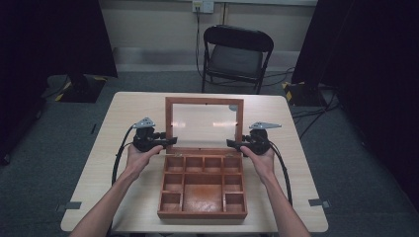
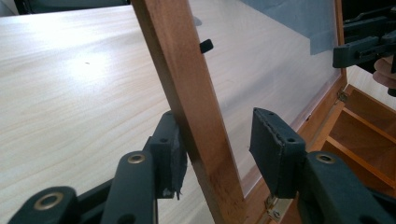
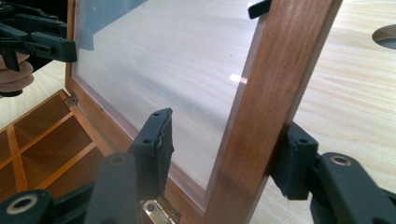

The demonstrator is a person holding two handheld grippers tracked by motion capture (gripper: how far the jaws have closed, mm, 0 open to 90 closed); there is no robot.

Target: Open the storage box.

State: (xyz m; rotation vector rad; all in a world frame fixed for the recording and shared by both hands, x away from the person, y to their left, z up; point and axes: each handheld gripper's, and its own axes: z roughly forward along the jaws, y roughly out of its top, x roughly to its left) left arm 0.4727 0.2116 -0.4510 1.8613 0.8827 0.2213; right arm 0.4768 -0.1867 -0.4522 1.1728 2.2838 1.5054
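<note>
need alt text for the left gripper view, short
Close-up of the left tool, its two black jaws open on either side of the wooden side rail of a glass-panelled box lid that stands nearly upright. A pale wood table lies behind it, the box's compartments are at lower right, and the other tool is at the lid's far edge.

Left claw point(image 1: 170, 141) and right claw point(image 1: 230, 143): black bodies, each topped by a grey three-cornered plate and trailing a black cable. Jaws carry brass-coloured rivets. Forearms bare.
</note>
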